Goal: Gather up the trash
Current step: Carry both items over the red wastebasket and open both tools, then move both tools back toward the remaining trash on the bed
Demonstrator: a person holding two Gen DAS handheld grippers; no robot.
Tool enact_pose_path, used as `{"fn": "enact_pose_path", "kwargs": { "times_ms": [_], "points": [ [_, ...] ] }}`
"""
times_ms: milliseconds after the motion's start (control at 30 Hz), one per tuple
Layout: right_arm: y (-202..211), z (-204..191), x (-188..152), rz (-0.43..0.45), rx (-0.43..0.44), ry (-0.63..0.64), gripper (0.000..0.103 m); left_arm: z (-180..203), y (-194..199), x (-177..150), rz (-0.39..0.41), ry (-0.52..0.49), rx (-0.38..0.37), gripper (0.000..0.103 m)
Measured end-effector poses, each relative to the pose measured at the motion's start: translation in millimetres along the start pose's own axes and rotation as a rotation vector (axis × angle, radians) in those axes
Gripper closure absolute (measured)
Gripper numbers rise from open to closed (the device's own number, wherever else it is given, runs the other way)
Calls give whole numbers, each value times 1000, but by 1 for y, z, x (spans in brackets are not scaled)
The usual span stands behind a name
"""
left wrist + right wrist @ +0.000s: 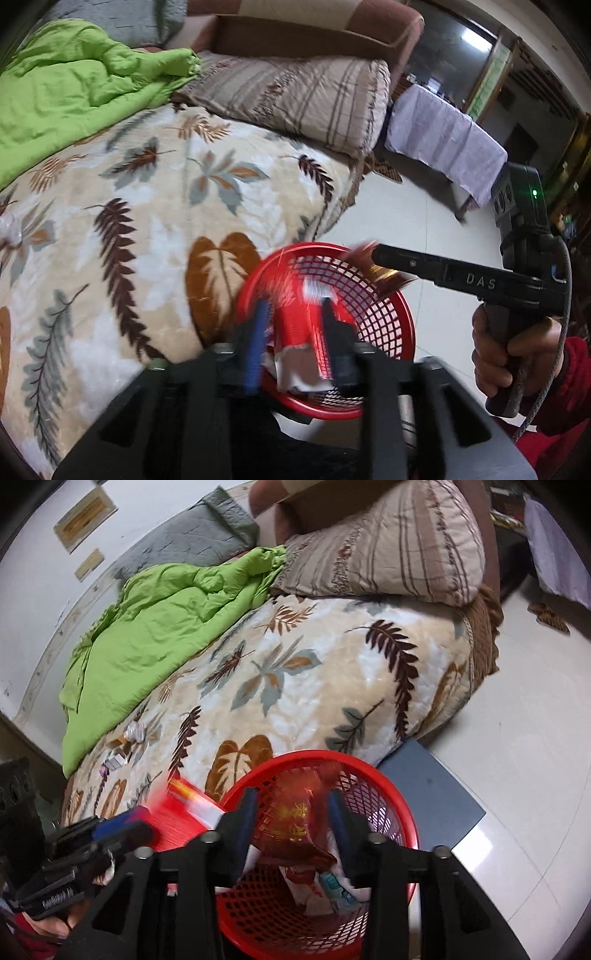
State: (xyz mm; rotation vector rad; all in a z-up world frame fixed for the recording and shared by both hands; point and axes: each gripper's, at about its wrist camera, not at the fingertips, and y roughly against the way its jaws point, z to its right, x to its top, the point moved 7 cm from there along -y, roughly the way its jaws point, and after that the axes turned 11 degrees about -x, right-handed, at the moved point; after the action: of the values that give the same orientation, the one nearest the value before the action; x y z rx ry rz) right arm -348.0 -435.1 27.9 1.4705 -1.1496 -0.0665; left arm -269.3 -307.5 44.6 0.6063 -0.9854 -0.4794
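Observation:
A red mesh basket [384, 317] [376, 779] stands on the floor beside the bed. My left gripper [291, 314] is shut on a red and white wrapper [299, 343] just above the basket's near rim; it shows blurred in the right wrist view [184, 812]. My right gripper [291, 805] is shut on a crinkled dark red foil wrapper [295, 823] over the basket; in the left wrist view its fingers [406, 260] hold the wrapper [384, 273] at the basket's far rim. Wrappers [325, 886] lie inside the basket. Small scraps [125, 746] lie on the leaf blanket.
A leaf-print blanket [147, 206] covers the bed, with a green quilt [74, 88], a striped pillow [295, 96] and a grey pillow [192, 542]. A grey board [432, 797] lies on the white floor by the basket. A cloth-covered table [443, 144] stands farther off.

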Motion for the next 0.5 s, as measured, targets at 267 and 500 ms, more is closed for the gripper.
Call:
{"fn": "enact_pose_path", "kwargs": {
  "times_ms": [267,500],
  "points": [
    [-1,-25,13,29,27,51,54,-22,32,1,91,33,84,37],
    [-7,-94,14,31,108,199,54,-76,80,-11,172,178,198,36]
  ]
}}
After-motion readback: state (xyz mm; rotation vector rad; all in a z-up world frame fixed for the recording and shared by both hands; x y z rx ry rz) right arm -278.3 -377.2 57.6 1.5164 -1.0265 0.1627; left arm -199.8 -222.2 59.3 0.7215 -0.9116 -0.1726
